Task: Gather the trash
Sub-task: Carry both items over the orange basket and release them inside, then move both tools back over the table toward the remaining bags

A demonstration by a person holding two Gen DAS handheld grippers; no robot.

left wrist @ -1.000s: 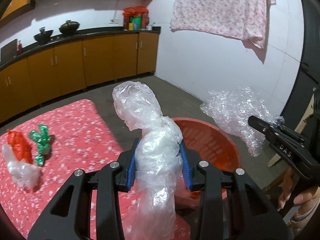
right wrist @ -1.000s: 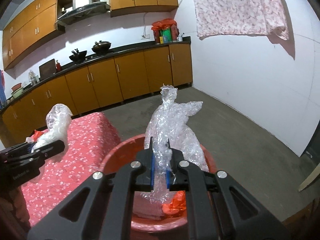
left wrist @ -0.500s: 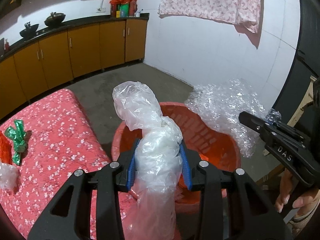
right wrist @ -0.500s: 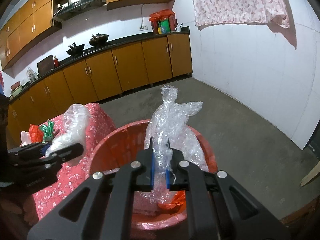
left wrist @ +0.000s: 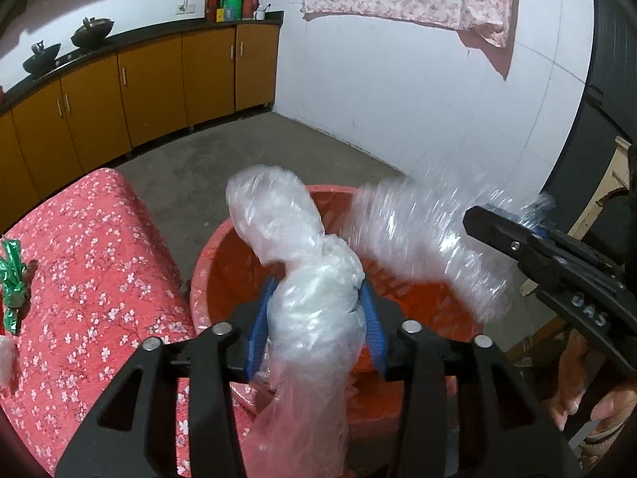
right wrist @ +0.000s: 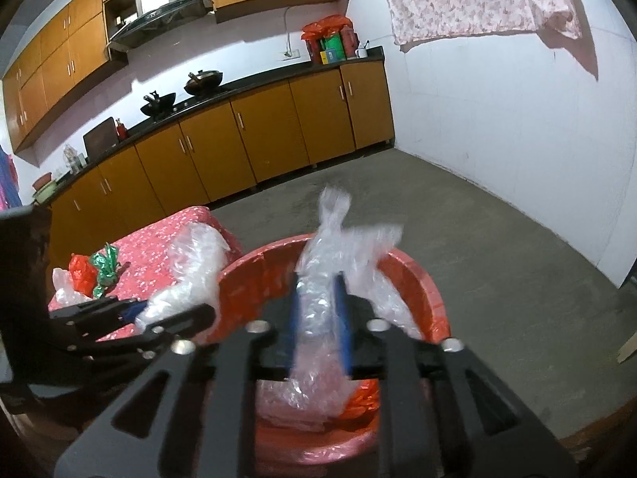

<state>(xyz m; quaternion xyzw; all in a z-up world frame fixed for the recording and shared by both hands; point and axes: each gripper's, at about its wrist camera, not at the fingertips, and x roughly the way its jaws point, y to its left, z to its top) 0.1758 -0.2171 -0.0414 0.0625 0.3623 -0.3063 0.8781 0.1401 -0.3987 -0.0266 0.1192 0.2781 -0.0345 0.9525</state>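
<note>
Clearly the step in hand is the drop: both grippers hang over the red basin (left wrist: 207,279), each with trash between its jaws. The left gripper (left wrist: 316,324) has a crumpled clear plastic bag (left wrist: 302,263) between its blue pads, above the basin's near rim; its jaws are opening, though the pads appear to touch the bag's sides. The right gripper (right wrist: 320,318) has a strip of bubble wrap (right wrist: 322,279) over the basin's middle; its jaws are opening too, with a gap beside the wrap (blur makes contact hard to judge). Next, I judge, both need to spread wide enough for the plastic to fall free into the basin, then go to the table.

Only the right wrist view shows orange scraps (right wrist: 364,398) already in the basin and a red wrapper (right wrist: 81,275) left of it on the flowered tablecloth (right wrist: 159,247). Both views show the green wrapper (left wrist: 14,279); only the left view shows the person's hand (left wrist: 589,390) on the right gripper.
</note>
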